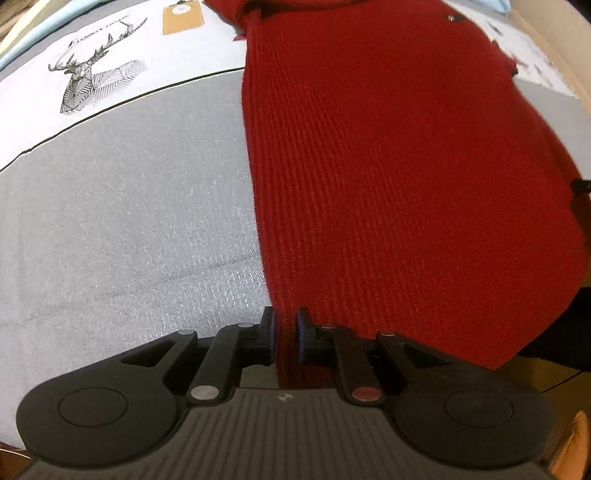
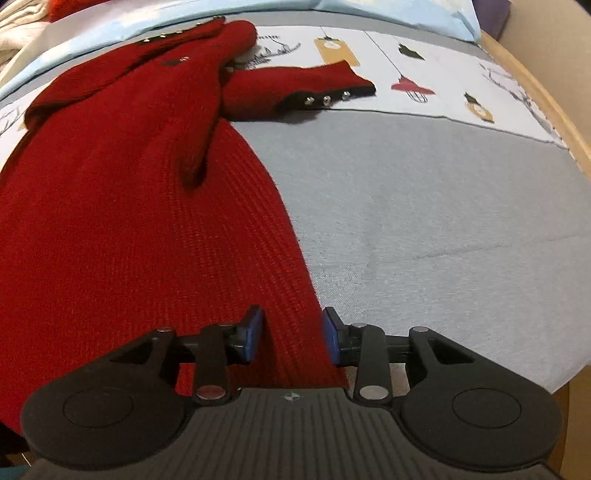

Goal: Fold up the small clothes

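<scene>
A big gray cloth point(image 2: 424, 206) is covering the table, and its far part is showing little drawings. In the left view a deer point(image 1: 92, 79) is sitting at 10 o'clock and a tan tag point(image 1: 183, 16) is sitting at 11 o'clock. In the right view a red lamp point(image 2: 410, 88) is hanging at 1 o'clock, near the far edge.

A red sweater point(image 1: 388, 166) is lying flat on the cloth. In the left view it is filling the middle and the 2 o'clock side. In the right view the sweater point(image 2: 129, 221) is filling the 9 o'clock side, and its near edge is running down to 6 o'clock. One sleeve point(image 2: 295, 90) is lying out toward 12 o'clock on the drawings, and its dark cuff is showing three shiny studs point(image 2: 327, 99).

The left claw point(image 1: 286, 334) is sitting at 6 o'clock. Its jaws are squeezing close together, pinching a thin strip of the sweater's near edge.

The right claw point(image 2: 293, 334) is also sitting at 6 o'clock. Its jaws are standing wider apart, with the sweater's corner lying between the two blue pads point(image 2: 255, 332). I cannot tell if the pads are touching the sweater
</scene>
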Demonstrator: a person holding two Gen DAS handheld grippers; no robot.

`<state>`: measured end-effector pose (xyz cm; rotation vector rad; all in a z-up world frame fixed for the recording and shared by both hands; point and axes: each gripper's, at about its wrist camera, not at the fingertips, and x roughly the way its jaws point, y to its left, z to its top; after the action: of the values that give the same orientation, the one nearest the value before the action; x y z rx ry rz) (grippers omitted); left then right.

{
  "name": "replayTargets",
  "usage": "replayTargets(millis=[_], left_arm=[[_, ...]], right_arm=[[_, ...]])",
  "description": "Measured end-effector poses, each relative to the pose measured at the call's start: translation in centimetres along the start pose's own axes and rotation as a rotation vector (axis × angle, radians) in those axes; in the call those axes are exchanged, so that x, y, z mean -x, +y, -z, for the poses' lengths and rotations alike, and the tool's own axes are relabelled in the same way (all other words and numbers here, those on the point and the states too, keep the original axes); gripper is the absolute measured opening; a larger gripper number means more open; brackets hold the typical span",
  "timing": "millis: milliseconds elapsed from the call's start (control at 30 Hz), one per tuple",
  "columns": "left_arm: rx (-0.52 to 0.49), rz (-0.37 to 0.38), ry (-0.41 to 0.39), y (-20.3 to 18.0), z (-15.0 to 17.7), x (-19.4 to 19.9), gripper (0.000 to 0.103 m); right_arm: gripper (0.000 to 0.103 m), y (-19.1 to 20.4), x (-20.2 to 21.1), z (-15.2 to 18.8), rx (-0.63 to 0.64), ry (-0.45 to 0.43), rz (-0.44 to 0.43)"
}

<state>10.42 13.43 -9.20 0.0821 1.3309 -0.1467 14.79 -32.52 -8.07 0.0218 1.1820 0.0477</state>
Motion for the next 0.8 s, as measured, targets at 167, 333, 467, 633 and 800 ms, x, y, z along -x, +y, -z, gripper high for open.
replayTargets(millis=[167, 333, 467, 633, 800], left_arm=[[-0.049, -0.009, 0.009, -1.0, 0.7, 1.2, 0.005], [-0.084, -0.018, 0.045, -1.0, 1.0, 1.2, 0.005], [-0.084, -0.028, 0.013, -0.9, 0.8, 1.8, 0.008], [0.053, -0.048, -0.192, -0.1, -0.4, 5.8, 0.037], [0.129, -0.121, -0.391, -1.1, -0.4, 9.4, 0.046]], right_arm=[[0.015, 0.7, -0.8, -0.7, 0.001, -0.009, -0.041], [0.014, -0.2, -0.1, -1.3, -0.047, -0.031, -0.050], [0.017, 0.8, -0.8, -0.7, 0.029, 0.055, -0.022], [0.034, 0.5, 2.7, -0.9, -0.036, -0.100, -0.013], [0.037, -0.4, 5.4, -0.8, -0.102, -0.254, -0.042]])
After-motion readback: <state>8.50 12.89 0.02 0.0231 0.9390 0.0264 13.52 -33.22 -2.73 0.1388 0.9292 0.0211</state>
